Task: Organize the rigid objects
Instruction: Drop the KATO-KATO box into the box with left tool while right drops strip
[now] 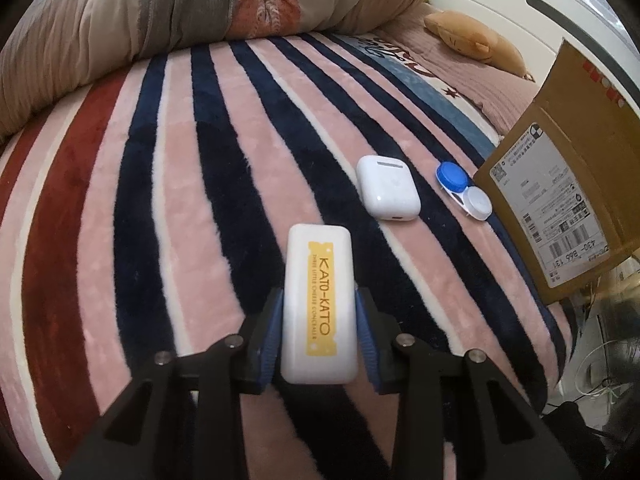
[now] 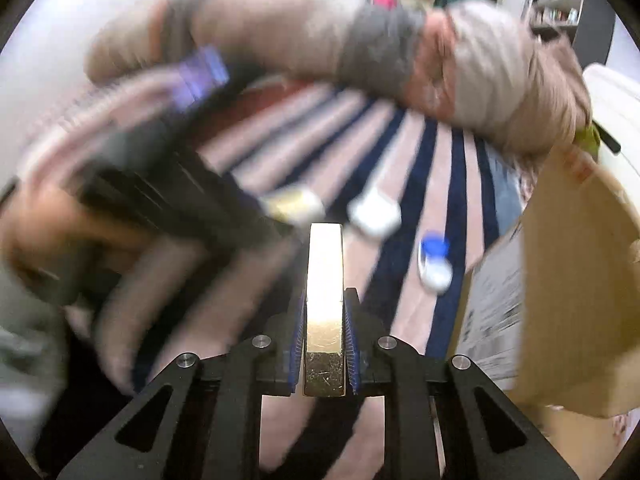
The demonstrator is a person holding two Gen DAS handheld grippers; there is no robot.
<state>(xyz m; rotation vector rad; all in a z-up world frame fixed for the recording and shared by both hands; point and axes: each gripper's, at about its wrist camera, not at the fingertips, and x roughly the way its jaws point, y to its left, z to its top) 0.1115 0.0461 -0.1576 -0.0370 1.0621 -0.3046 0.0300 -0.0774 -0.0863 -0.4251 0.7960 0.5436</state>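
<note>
My left gripper (image 1: 318, 316) is shut on a white KATO-KATO concealer case (image 1: 318, 304), held between the blue pads over the striped blanket (image 1: 160, 200). A white earbud case (image 1: 387, 188) and a blue-and-white contact lens case (image 1: 464, 190) lie on the blanket ahead to the right. My right gripper (image 2: 325, 316) is shut on a narrow gold bar-shaped case (image 2: 325, 300), held above the blanket. The right wrist view is motion-blurred; it shows the left gripper with the concealer case (image 2: 296, 204), the earbud case (image 2: 376, 214) and the lens case (image 2: 434, 260).
A cardboard box (image 1: 560, 184) with shipping labels stands at the right, also in the right wrist view (image 2: 572, 280). A bunched duvet (image 1: 160, 12) lies along the far side. A tan plush toy (image 1: 476, 42) sits at the back right. Cables lie off the bed's right edge.
</note>
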